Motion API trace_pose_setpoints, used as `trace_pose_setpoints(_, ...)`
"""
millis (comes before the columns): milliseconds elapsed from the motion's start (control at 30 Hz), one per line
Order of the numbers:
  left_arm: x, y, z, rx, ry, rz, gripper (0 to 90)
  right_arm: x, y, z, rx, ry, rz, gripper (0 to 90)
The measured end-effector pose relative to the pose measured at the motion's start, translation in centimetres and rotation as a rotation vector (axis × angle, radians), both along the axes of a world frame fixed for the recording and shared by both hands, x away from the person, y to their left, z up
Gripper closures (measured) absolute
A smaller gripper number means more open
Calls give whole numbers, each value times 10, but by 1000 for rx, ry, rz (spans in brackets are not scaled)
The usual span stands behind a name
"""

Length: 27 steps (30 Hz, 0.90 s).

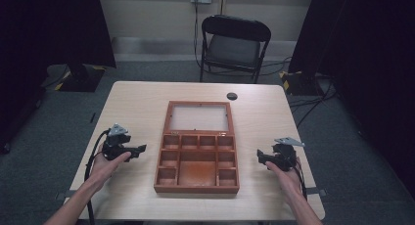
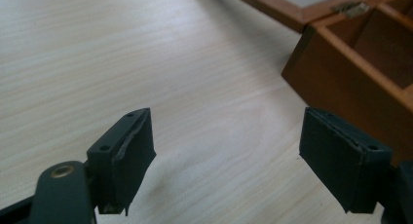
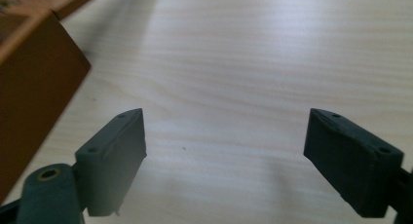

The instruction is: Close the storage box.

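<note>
Left gripper [image 1: 139, 149] and right gripper [image 1: 260, 156] flank the open wooden box [image 1: 197, 159], fingers wide, empty. Uneven closing could skew the box.

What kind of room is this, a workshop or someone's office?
Probably a recording or test room, not a workshop: black curtains hang at both sides, cables trail over grey carpet, and one table carries just an open wooden box, with a folding chair behind.
</note>
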State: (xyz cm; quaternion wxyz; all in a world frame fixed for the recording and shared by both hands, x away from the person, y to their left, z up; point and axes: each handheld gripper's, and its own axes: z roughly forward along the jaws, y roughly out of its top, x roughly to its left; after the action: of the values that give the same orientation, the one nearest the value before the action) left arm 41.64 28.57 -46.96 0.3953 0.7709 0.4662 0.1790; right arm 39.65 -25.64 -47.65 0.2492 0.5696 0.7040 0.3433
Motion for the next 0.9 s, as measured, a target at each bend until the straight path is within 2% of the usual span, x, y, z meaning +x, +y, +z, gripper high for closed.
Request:
trace_pose_setpoints(67, 2, -3, 1, 22, -7, 17, 204, 2, 2, 3, 15, -8, 24, 147)
trace_pose_setpoints(100, 4, -6, 2, 29, 11, 3, 206, 3, 4, 4, 6, -10, 32, 147)
trace_pose_setpoints(167, 7, -12, 5, 40, 7, -15, 206, 6, 8, 6, 0, -6, 61, 148)
trace_pose_setpoints(267, 11, -22, 9, 22, -23, -14, 215, 8, 15, 9, -4, -6, 92, 150)
trace_pose_setpoints(300, 14, -26, 10, 24, 0, -39, 216, 10, 18, 12, -5, -11, 104, 150)
trace_pose_setpoints(333, 16, -28, 11, 31, 6, -56, 214, 12, 21, 16, 5, -20, 112, 152)
trace_pose_setpoints(367, 17, -33, 13, 32, -5, -61, 214, 12, 21, 16, 5, -20, 112, 152)
trace_pose_setpoints(400, 18, -36, 14, 15, -28, -48, 215, 14, 23, 18, 10, -28, 121, 156)
trace_pose_setpoints(433, 18, -39, 16, 3, -32, -47, 222, 15, 26, 20, 13, -38, 122, 157)
trace_pose_setpoints(500, 21, -47, 18, 1, 4, -100, 231, 19, 30, 22, 26, -44, 137, 158)
trace_pose_setpoints(533, 22, -50, 19, 20, 3, -114, 222, 21, 33, 23, 34, -38, 144, 161)
trace_pose_setpoints(567, 23, -53, 20, 27, -7, -114, 221, 23, 36, 24, 39, -32, 152, 161)
trace_pose_setpoints(633, 26, -57, 21, -18, -19, -94, 219, 28, 42, 26, 51, -27, 169, 160)
trace_pose_setpoints(667, 31, -61, 23, -19, -11, -88, 214, 32, 48, 30, 43, -30, 196, 159)
trace_pose_setpoints(767, 38, -63, 25, -14, -6, -87, 208, 41, 57, 35, 54, -42, 210, 150)
trace_pose_setpoints(800, 45, -63, 29, -21, -10, -77, 208, 44, 59, 36, 56, -45, 219, 149)
trace_pose_setpoints(900, 52, -64, 32, -29, -10, -65, 208, 56, 67, 39, 64, -43, 212, 148)
